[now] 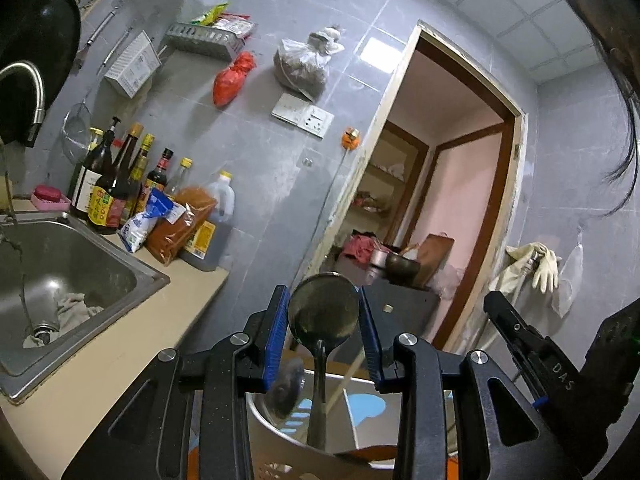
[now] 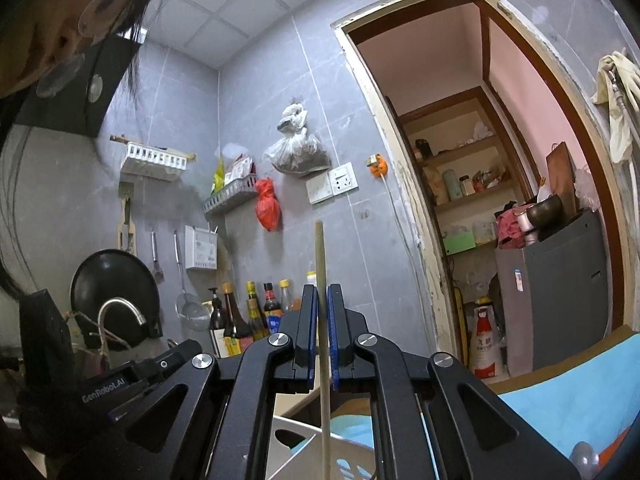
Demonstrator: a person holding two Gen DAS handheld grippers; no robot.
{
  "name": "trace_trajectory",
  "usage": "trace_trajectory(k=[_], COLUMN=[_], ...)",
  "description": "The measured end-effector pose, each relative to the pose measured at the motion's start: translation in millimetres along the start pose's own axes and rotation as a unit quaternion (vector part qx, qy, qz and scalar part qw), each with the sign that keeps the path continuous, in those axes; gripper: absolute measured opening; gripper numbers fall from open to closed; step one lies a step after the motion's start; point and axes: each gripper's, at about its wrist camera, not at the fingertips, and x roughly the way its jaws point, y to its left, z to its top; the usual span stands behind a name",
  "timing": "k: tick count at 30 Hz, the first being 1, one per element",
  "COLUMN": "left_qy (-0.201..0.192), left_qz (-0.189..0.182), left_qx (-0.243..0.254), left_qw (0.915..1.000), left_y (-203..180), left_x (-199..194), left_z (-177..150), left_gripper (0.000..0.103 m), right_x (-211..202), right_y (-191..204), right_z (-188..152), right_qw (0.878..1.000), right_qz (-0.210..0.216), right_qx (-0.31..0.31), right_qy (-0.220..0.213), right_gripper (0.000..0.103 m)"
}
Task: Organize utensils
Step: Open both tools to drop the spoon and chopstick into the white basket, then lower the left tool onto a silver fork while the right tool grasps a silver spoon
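Right fingers: my right gripper (image 2: 320, 332) is clenched on a single wooden chopstick (image 2: 321, 264), held upright; its tip stands well above my blue pads (image 2: 335, 320) and its lower length runs down past the frame edge.

Left fingers: my left gripper (image 1: 323, 332) is spread wide, grasping nothing. A metal spoon (image 1: 323, 312) stands bowl-up between the pads (image 1: 276, 336) but, as far as I can judge, touches neither.

Spoon's seat: the spoon handle drops into a round steel utensil holder (image 1: 272, 428) just below my left fingers; a second spoon bowl (image 1: 286, 384), blurred, leans at its rim.

Below that: a white slotted basket (image 2: 304, 452) sits under the right gripper, over a blue surface (image 2: 568, 400).

Further out: a sink (image 1: 80, 272) and sauce bottles (image 1: 116, 184) lie to my left on the counter.

Risk: the chopstick is pinched at one narrow band, so it could pivot or slip if it knocks the holder's rim on the way in.

Risk: if my left pads close now, they could catch the spoon bowl off-centre and tip it.

Hidden: the chopstick's lower end, the holder's base and its contents are cut off by my own fingers.
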Motion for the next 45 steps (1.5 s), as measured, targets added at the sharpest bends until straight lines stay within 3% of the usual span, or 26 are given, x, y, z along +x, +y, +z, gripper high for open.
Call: trace_trajectory(k=[2, 5, 7, 10, 13, 15, 17, 19, 23, 25, 30, 34, 39, 45], left_qy=[0.01, 0.018, 0.025, 0.04, 0.052, 0.063, 0.073, 0.08, 0.083, 0.083, 0.062, 0.07, 0.114, 0.196], left_qz=[-0.005, -0.006, -0.002, 0.022, 0.044, 0.062, 0.081, 0.096, 0.135, 0.151, 0.165, 0.159, 0.157, 0.141], left_qx=[0.003, 0.005, 0.006, 0.022, 0.044, 0.059, 0.068, 0.076, 0.104, 0.115, 0.138, 0.144, 0.121, 0.108], left_qw=[0.9999, 0.9998, 0.9997, 0.9987, 0.9967, 0.9943, 0.9917, 0.9892, 0.9819, 0.9784, 0.9747, 0.9743, 0.9735, 0.9644], left_y=[-4, -10, -15, -29, -49, -62, -76, -91, -122, -136, -174, -198, -211, -213], left_x=[-1, -3, -5, -6, -11, -12, -12, -16, -23, -28, -45, -46, -34, -10], left_z=[3, 9, 13, 23, 33, 38, 40, 39, 31, 22, -4, -22, -53, -98], left_gripper=[0.033, 0.05, 0.051, 0.059, 0.076, 0.086, 0.091, 0.095, 0.099, 0.099, 0.099, 0.099, 0.099, 0.099], right_x=[-2, -6, -9, -17, -27, -34, -41, -51, -72, -82, -108, -126, -147, -155], right_y=[1, 2, 1, -1, -6, -10, -16, -24, -40, -48, -73, -87, -113, -148], right_z=[3, 9, 15, 27, 40, 50, 57, 64, 77, 81, 87, 84, 70, 47], right_qw=[1.0, 1.0, 1.0, 1.0, 0.999, 0.998, 0.997, 0.996, 0.993, 0.991, 0.985, 0.98, 0.969, 0.953], right_qz=[-0.002, -0.003, -0.005, -0.012, -0.019, -0.028, -0.037, -0.045, -0.064, -0.073, -0.091, -0.105, -0.131, -0.152], right_qx=[0.0, 0.005, 0.008, 0.016, 0.021, 0.021, 0.024, 0.027, 0.015, 0.008, -0.016, -0.034, -0.038, -0.037], right_qy=[0.006, 0.011, 0.014, 0.02, 0.029, 0.044, 0.061, 0.075, 0.101, 0.115, 0.147, 0.165, 0.205, 0.258], right_gripper=[0.008, 0.023, 0.025, 0.034, 0.05, 0.055, 0.061, 0.076, 0.088, 0.102, 0.103, 0.103, 0.103, 0.103])
